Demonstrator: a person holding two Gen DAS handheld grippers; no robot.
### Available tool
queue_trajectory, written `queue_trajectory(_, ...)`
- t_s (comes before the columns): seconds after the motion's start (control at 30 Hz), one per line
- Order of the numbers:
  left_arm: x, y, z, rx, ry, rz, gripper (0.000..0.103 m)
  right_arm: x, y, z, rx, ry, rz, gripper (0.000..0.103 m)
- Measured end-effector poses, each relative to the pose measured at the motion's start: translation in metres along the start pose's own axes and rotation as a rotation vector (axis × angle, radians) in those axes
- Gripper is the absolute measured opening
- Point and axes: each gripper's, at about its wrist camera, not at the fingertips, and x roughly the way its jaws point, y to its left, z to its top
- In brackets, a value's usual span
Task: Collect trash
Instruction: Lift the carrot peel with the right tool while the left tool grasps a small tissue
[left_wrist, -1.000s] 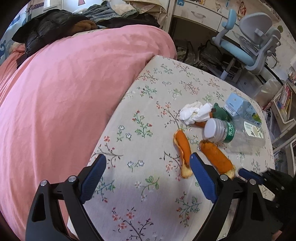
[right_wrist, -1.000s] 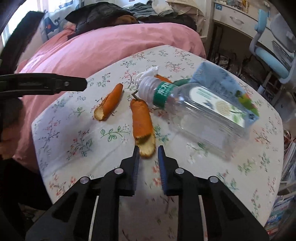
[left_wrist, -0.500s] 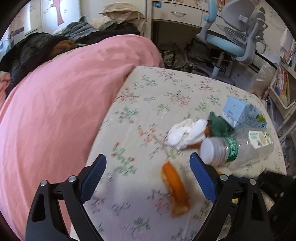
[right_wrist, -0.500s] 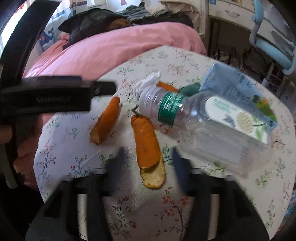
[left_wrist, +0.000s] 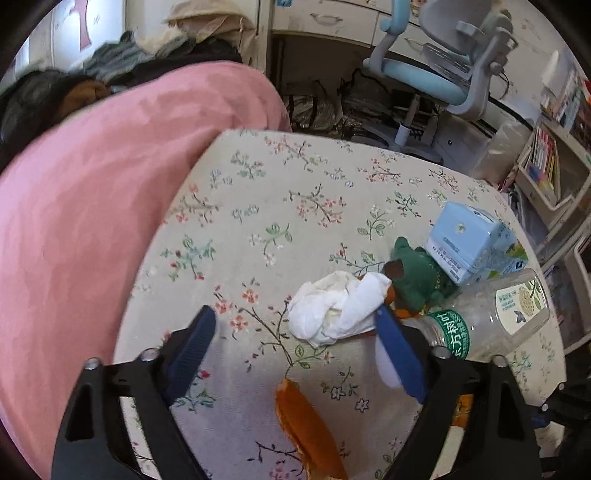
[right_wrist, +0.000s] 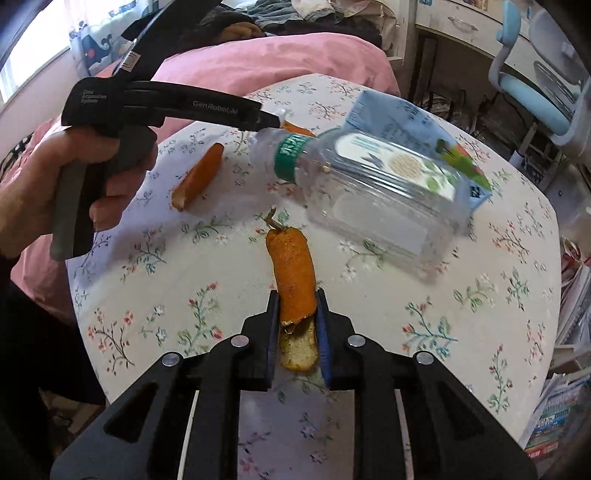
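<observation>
Trash lies on a floral tablecloth (left_wrist: 280, 206). My left gripper (left_wrist: 295, 332) is open, just short of a crumpled white tissue (left_wrist: 336, 308); its right finger is beside the tissue. An orange peel strip (left_wrist: 306, 428) lies below, between the fingers. My right gripper (right_wrist: 295, 308) is shut on the near end of a second orange peel strip (right_wrist: 293, 269). An empty clear bottle (right_wrist: 369, 195) lies on its side beside a light blue carton (right_wrist: 402, 114). The bottle (left_wrist: 491, 317) and carton (left_wrist: 469, 240) also show in the left wrist view.
A green soft toy (left_wrist: 417, 277) lies between the tissue and the carton. A pink bed cover (left_wrist: 92, 192) borders the table's left side. A blue-grey desk chair (left_wrist: 443, 70) and a bookshelf (left_wrist: 546, 166) stand beyond the table. A third peel strip (right_wrist: 197, 177) lies left.
My left gripper moved forward towards the tissue. My right gripper opened, moved forward and closed on the near end of the peel strip.
</observation>
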Motion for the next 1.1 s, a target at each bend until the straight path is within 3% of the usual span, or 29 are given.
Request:
queue_trajectory(0.17,0.004,0.006,-0.006,-0.030,0.034,-0.040,0.032,-0.001,0.006,0.002,-0.017,0.004,0.016,0.017)
queue_trajectory(0.23,0.000,0.011,-0.006,-0.064,0.031,-0.065,0.026,-0.003,0.011,0.001,-0.031,0.008,0.018,0.017)
queue_trajectory(0.27,-0.004,0.014,-0.005,-0.076,0.023,-0.071,0.018,-0.003,0.012,0.001,-0.034,0.007,0.018,0.017)
queue_trajectory(0.57,-0.062,0.026,-0.004,-0.119,-0.116,-0.106,0.014,-0.030,0.000,0.001,0.058,-0.059,0.031,0.017)
queue_trajectory(0.7,-0.074,0.030,-0.009,-0.123,-0.131,-0.107,0.013,-0.035,0.004,-0.005,0.067,-0.053,0.027,0.017)
queue_trajectory(0.77,-0.066,0.031,-0.011,-0.110,-0.100,-0.101,0.013,-0.032,0.006,-0.006,0.068,-0.038,0.028,0.017)
queue_trajectory(0.83,-0.051,0.032,-0.014,-0.100,-0.062,-0.047,0.013,-0.027,0.008,-0.008,0.069,-0.024,0.024,0.017)
queue_trajectory(0.9,-0.040,0.036,-0.015,-0.119,-0.023,-0.053,0.015,-0.023,0.009,-0.009,0.070,-0.010,0.026,0.017)
queue_trajectory(0.93,-0.035,0.038,-0.016,-0.135,-0.004,-0.062,0.028,-0.021,0.010,-0.010,0.066,-0.006,0.025,0.017)
queue_trajectory(0.97,-0.030,0.040,-0.017,-0.152,0.011,-0.065,0.051,-0.020,0.011,-0.011,0.063,-0.004,0.025,0.017)
queue_trajectory(1.03,-0.026,0.039,-0.019,-0.157,-0.008,-0.034,0.064,-0.016,0.010,-0.011,0.061,0.006,0.022,0.017)
queue_trajectory(1.1,-0.022,0.035,-0.017,-0.135,0.004,-0.028,0.065,-0.013,0.009,-0.010,0.059,0.016,0.023,0.017)
